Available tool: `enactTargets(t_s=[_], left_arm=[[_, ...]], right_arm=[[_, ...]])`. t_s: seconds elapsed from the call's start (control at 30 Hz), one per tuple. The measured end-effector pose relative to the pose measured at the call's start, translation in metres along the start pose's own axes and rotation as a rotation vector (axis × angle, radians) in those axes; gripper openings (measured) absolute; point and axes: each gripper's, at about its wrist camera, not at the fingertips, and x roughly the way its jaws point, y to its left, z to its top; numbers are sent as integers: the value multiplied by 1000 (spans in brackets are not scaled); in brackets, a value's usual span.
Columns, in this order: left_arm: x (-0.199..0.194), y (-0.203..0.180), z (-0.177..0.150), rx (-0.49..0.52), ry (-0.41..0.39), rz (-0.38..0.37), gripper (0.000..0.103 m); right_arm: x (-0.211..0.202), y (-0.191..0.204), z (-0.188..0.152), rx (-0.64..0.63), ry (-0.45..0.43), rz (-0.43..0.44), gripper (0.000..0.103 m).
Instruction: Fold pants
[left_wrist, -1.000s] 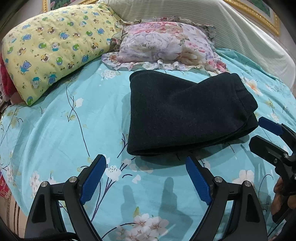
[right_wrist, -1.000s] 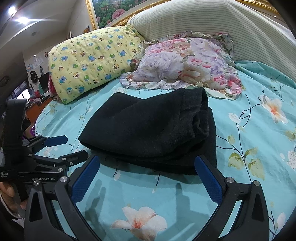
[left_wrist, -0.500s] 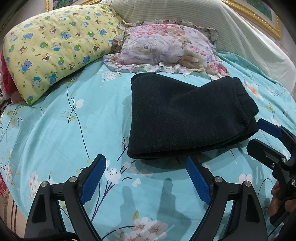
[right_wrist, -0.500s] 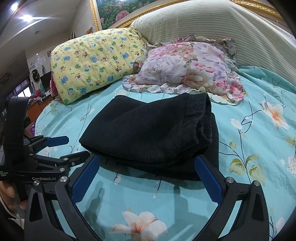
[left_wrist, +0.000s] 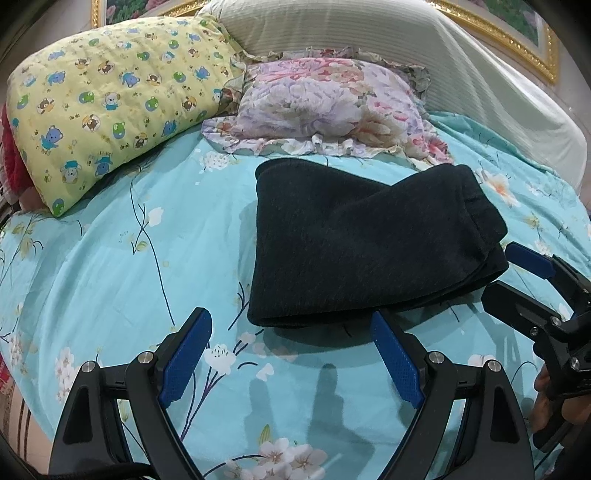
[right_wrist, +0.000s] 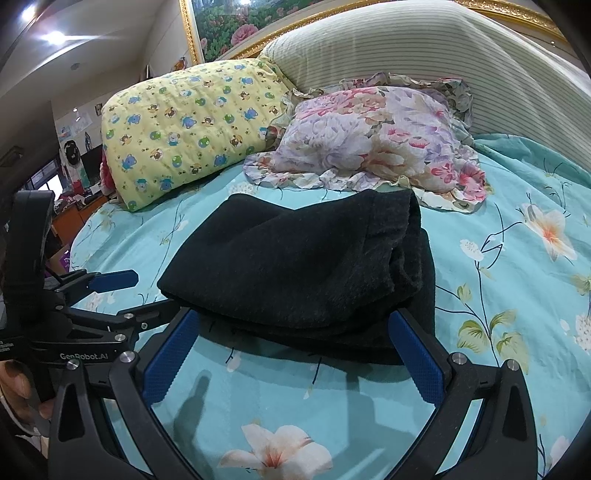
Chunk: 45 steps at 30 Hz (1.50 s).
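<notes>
Left wrist view: a teal floral bedsheet (left_wrist: 110, 258) is seen covering the bed, with bare sheet left open on the left of the pants and in front of both grippers. A striped headboard cushion (left_wrist: 369, 40) is set along the far edge. A yellow bear-print pillow (left_wrist: 110, 99) is laid at far left, a floral pillow (left_wrist: 325, 107) beside it, just behind the pants. The black pants (left_wrist: 354, 243) are laid folded in a compact stack mid-bed, waistband end turned to the right, near edge just ahead of the fingertips.

The left gripper (left_wrist: 291, 332) is held over the sheet with jaws spread wide, nothing gripped, nothing touched. The right gripper (right_wrist: 293, 328) is likewise spread wide and empty; its blue pads (right_wrist: 413, 354) are placed at the near edge of the pants, contact cannot be told. Each gripper is seen at the edge of the other's view.

Compared with a second ago, the pants are unchanged in shape, but are framed closer to both sets of fingertips; jaw width is unchanged.
</notes>
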Motion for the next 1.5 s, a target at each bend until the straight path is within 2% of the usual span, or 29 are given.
enactTargets(t_s=[0.73, 1.5], left_arm=[[-2, 0, 3, -12, -1, -14, 89], [-10, 1, 8, -25, -38, -32, 88]], right_arm=[[-3, -10, -1, 27, -10, -27, 102], [-5, -9, 3, 46, -32, -36, 102]])
